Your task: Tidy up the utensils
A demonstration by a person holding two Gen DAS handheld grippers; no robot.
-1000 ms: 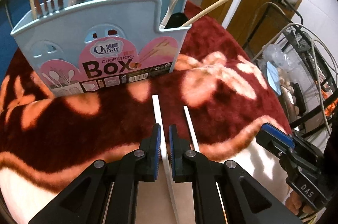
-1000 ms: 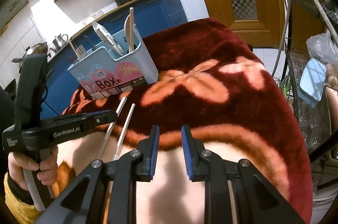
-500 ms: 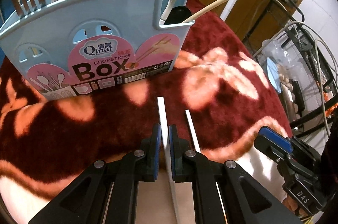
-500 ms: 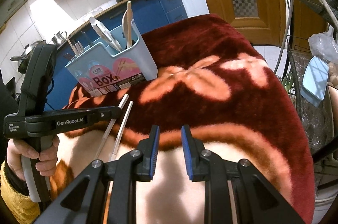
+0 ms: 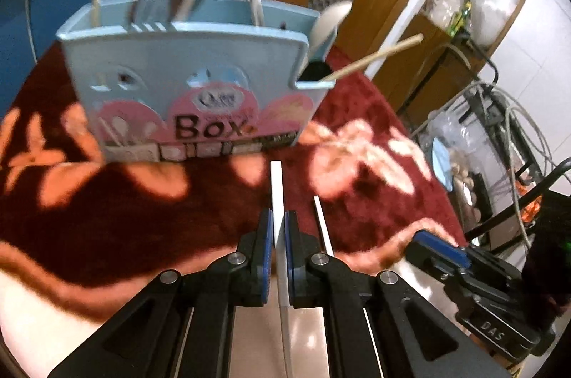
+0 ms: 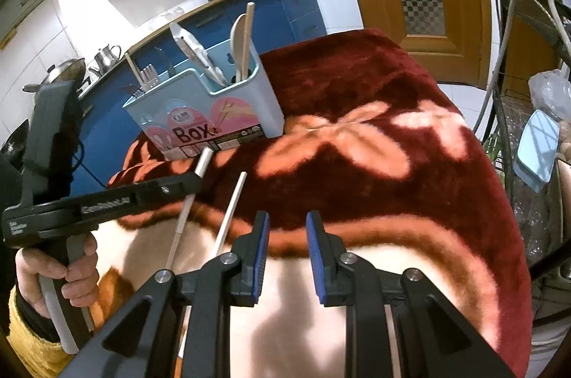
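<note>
My left gripper [image 5: 278,217] is shut on a white chopstick [image 5: 276,185], whose far end points at the light blue utensil box [image 5: 192,92]. A second white chopstick [image 5: 323,224] lies on the blanket just right of it. In the right wrist view the left gripper [image 6: 192,180] holds its chopstick [image 6: 203,164] tilted up off the cloth, while the other chopstick [image 6: 232,203] lies flat. The box [image 6: 214,117] holds forks, tongs, a spoon and wooden sticks. My right gripper [image 6: 287,221] hangs open over the blanket's pale border with nothing between its fingers.
A dark red blanket [image 6: 357,114] with pink flowers covers the round table. A wire rack with cables and bags [image 5: 499,128] stands off its right edge. Blue kitchen cabinets [image 6: 249,17] run behind the box. A hand in a yellow sleeve [image 6: 53,274] grips the left tool.
The left gripper has risen a little with the chopstick, lifting its far end off the blanket toward the box. The right gripper has stayed where it was.
</note>
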